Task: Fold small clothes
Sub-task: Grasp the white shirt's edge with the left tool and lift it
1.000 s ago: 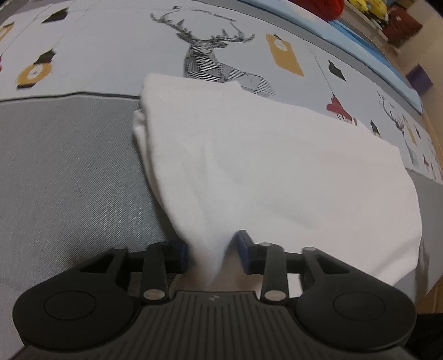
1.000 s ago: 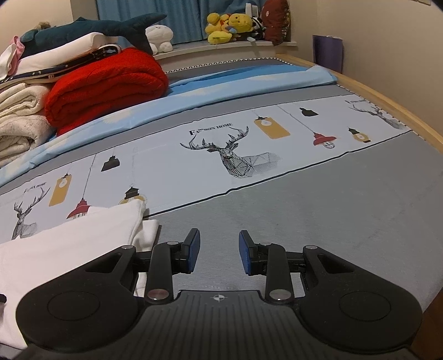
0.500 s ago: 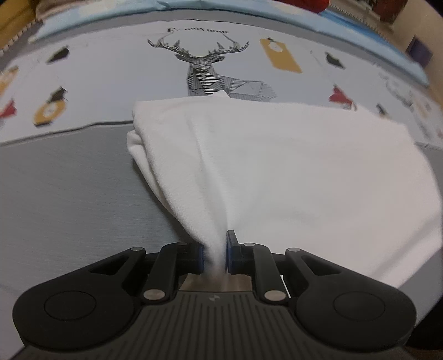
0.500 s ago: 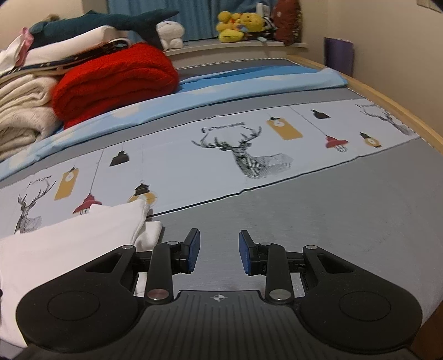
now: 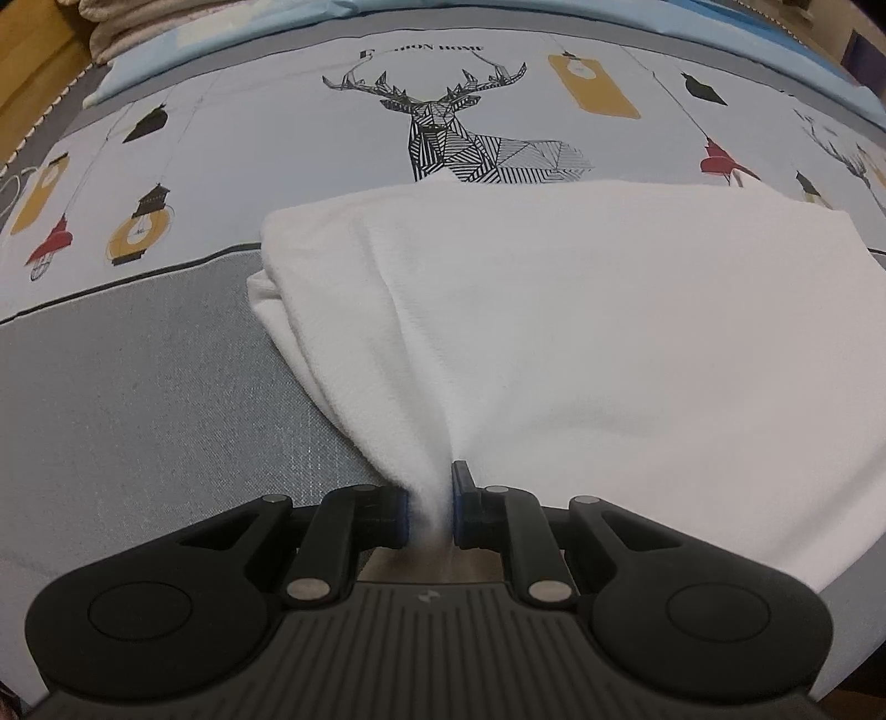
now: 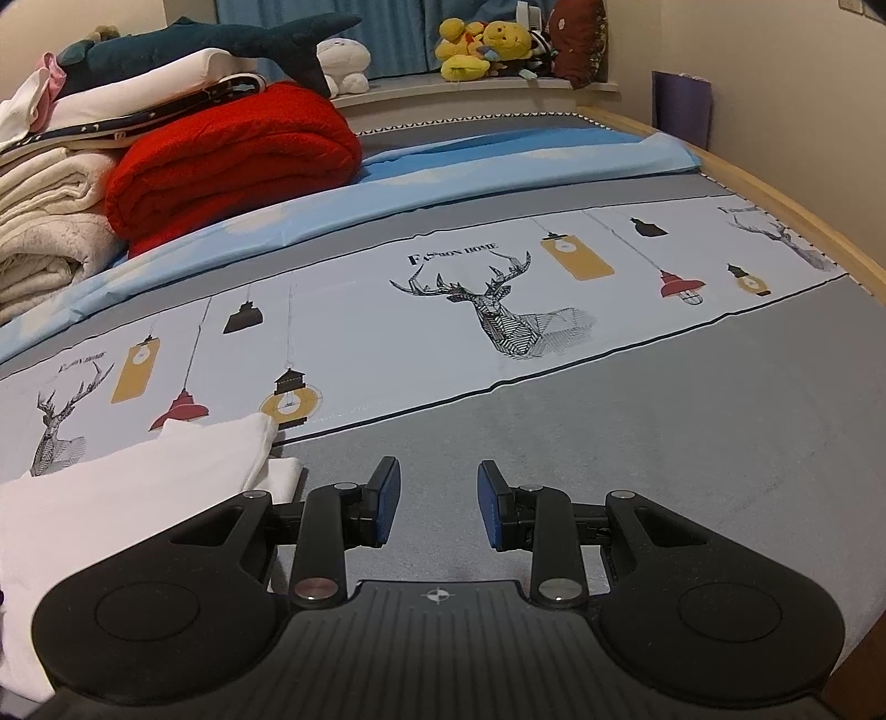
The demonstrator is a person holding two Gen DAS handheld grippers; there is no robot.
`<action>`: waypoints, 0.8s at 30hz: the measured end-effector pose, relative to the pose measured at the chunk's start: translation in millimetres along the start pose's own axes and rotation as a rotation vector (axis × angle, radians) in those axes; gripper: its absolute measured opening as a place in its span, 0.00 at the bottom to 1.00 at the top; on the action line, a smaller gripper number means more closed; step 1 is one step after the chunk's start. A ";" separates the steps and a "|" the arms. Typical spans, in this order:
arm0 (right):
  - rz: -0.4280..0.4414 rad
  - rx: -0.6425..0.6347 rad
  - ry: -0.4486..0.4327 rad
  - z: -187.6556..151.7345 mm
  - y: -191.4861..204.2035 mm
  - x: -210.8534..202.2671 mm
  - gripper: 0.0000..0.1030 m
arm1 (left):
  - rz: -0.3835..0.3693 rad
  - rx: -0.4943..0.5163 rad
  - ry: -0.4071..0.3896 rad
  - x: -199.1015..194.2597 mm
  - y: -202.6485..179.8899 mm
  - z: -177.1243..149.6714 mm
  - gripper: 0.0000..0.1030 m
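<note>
The white garment [image 5: 581, 332] lies folded on the bedsheet [image 5: 166, 387], its far edge just below the printed deer [image 5: 443, 138]. The left gripper [image 5: 431, 512] pinches its near edge. The right gripper [image 6: 433, 507] hangs over grey sheet beside it, jaws parted and holding nothing.

Your folded cloth [image 5: 581, 310] lies on the bed [image 6: 637, 437], to the left of your right hand-held gripper [image 6: 434, 501]. A pile of blankets [image 6: 221, 160] sits far behind it, on the left. Soft toys [image 6: 487, 47] sit on the ledge behind the bed.
</note>
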State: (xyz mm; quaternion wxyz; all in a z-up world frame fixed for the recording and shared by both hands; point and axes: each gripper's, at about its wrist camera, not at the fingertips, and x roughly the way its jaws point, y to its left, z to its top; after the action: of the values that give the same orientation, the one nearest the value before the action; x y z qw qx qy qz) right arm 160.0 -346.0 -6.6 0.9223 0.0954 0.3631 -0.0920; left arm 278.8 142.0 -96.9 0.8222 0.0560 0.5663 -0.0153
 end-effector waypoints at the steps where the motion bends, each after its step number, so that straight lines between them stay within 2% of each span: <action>1: 0.005 -0.003 -0.001 -0.3 0.9 -0.5 0.31 | 0.009 0.009 -0.004 -2.3 -2.9 0.8 0.14; 6: 0.027 -0.005 -0.009 0.2 1.0 -2.3 0.31 | 0.045 0.042 -0.024 -15.5 -14.3 5.7 0.13; 10: 0.031 -0.009 -0.005 -0.8 -1.6 -0.3 0.31 | 0.010 0.044 -0.084 -39.9 -27.4 15.7 0.13; 13: 0.041 -0.005 -0.013 1.9 -2.1 0.4 0.31 | -0.059 0.028 -0.132 -59.8 -41.4 22.8 0.12; 18: 0.057 0.014 -0.014 3.9 -3.0 1.9 0.31 | -0.240 -0.004 -0.184 -81.9 -72.0 38.8 0.11; 24: 0.068 -0.008 -0.001 3.3 5.8 6.0 0.31 | -0.459 -0.031 -0.193 -89.1 -136.3 56.8 0.11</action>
State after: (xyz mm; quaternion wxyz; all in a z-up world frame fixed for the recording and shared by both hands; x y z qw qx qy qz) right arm 167.9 -341.8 -7.6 0.9255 0.1040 0.3593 -0.0591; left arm 287.7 -3.0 -4.0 0.8482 -0.0884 0.4832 -0.1980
